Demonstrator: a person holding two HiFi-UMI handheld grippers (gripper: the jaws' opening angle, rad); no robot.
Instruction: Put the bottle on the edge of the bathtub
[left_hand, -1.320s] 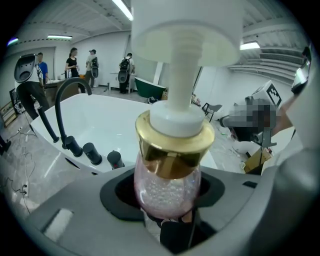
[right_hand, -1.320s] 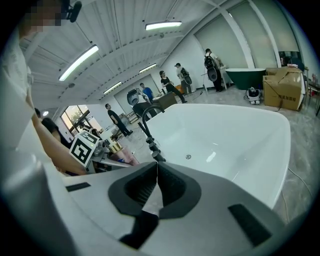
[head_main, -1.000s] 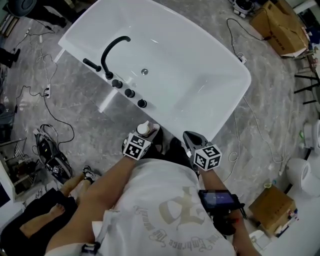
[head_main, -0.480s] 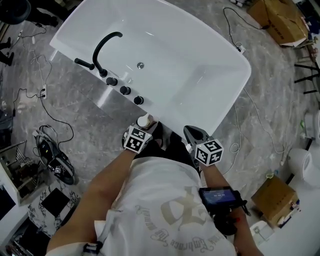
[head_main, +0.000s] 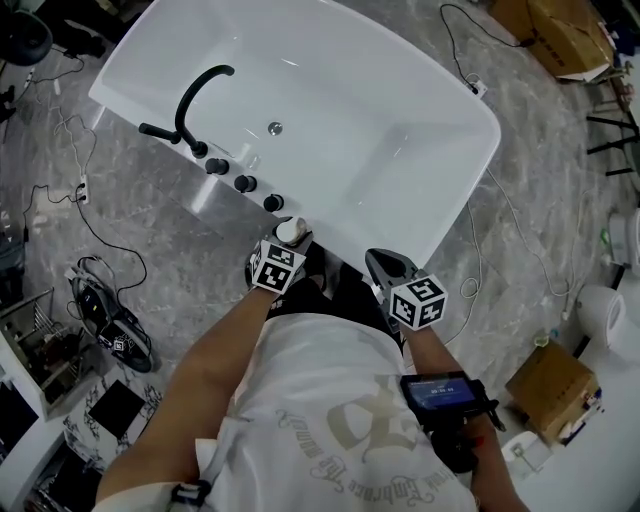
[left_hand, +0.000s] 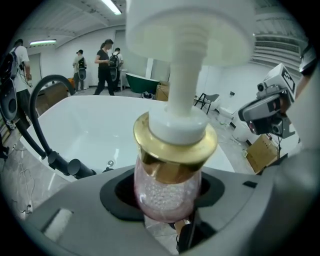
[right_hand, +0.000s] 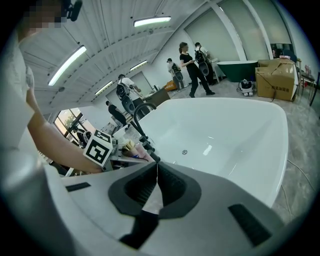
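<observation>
A pink pump bottle (left_hand: 167, 192) with a gold collar and white pump head stands upright between the jaws of my left gripper (left_hand: 167, 205), which is shut on its body. In the head view the bottle's white top (head_main: 290, 230) shows just above the left gripper (head_main: 283, 255), right at the near rim of the white bathtub (head_main: 440, 230). My right gripper (head_main: 385, 272) hangs beside it over the floor, jaws shut on nothing (right_hand: 152, 172). The bathtub (right_hand: 270, 150) fills the right gripper view.
A black faucet (head_main: 190, 95) and three black knobs (head_main: 243, 183) sit on the tub's left rim. Cables (head_main: 100, 260) and a shoe (head_main: 115, 330) lie on the grey floor at left. Cardboard boxes (head_main: 550, 385) stand at right. Several people (left_hand: 105, 60) stand far off.
The left gripper with the bottle has moved forward and down, closer to the tub's near rim. The right gripper has stayed where it was.
</observation>
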